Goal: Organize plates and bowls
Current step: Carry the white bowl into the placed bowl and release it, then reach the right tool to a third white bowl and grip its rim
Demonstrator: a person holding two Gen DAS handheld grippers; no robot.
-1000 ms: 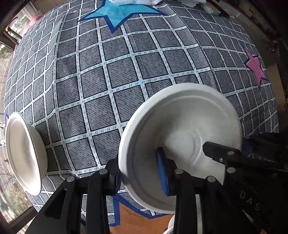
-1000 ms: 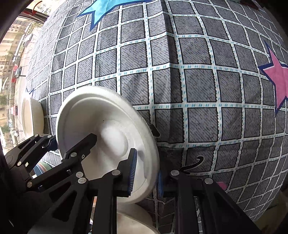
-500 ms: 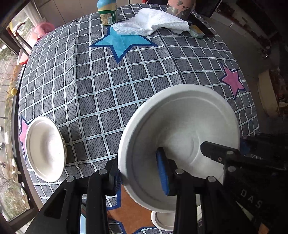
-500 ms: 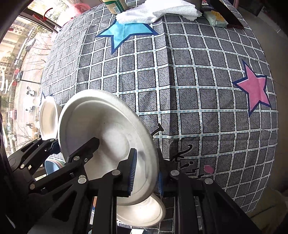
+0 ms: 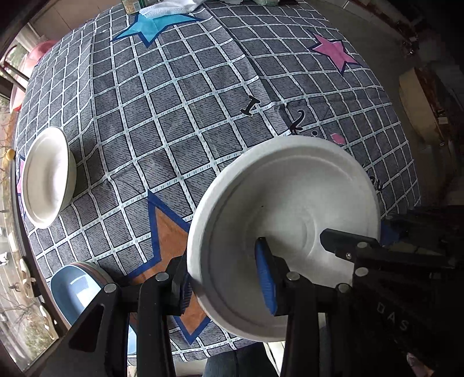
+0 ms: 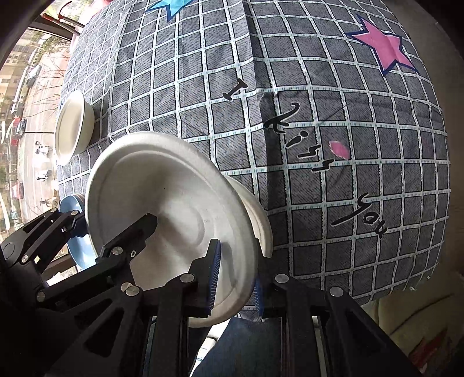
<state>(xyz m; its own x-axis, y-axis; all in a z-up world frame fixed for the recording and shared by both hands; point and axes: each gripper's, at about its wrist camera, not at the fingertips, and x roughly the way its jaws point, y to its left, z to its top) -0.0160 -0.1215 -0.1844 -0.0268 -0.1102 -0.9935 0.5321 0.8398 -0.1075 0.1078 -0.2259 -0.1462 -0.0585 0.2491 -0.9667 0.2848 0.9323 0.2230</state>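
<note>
Both grippers carry a white plate (image 5: pixel 284 203) tilted above the near edge of the checked tablecloth (image 5: pixel 174 101). My left gripper (image 5: pixel 224 281) straddles the plate's left rim and its jaws are opening; the pads look slack on the rim. My right gripper (image 6: pixel 235 278) is shut on the opposite rim of the plate (image 6: pixel 174 197). A white bowl (image 5: pixel 46 177) sits at the table's left edge, also visible as a bowl (image 6: pixel 72 127) in the right wrist view. A blue plate (image 5: pixel 78 290) lies near the front left corner. Another white dish (image 6: pixel 261 226) is partly hidden behind the held plate.
A white towel (image 5: pixel 171 7) and a bottle lie at the far side of the table. A person's jeans-clad leg (image 6: pixel 240 348) is below the near edge. A window runs along the left. A wooden round object (image 5: pixel 417 107) sits on the floor at right.
Both grippers rose and drew back toward the near table edge with the plate. The blue plate came into view. The left jaws spread slightly.
</note>
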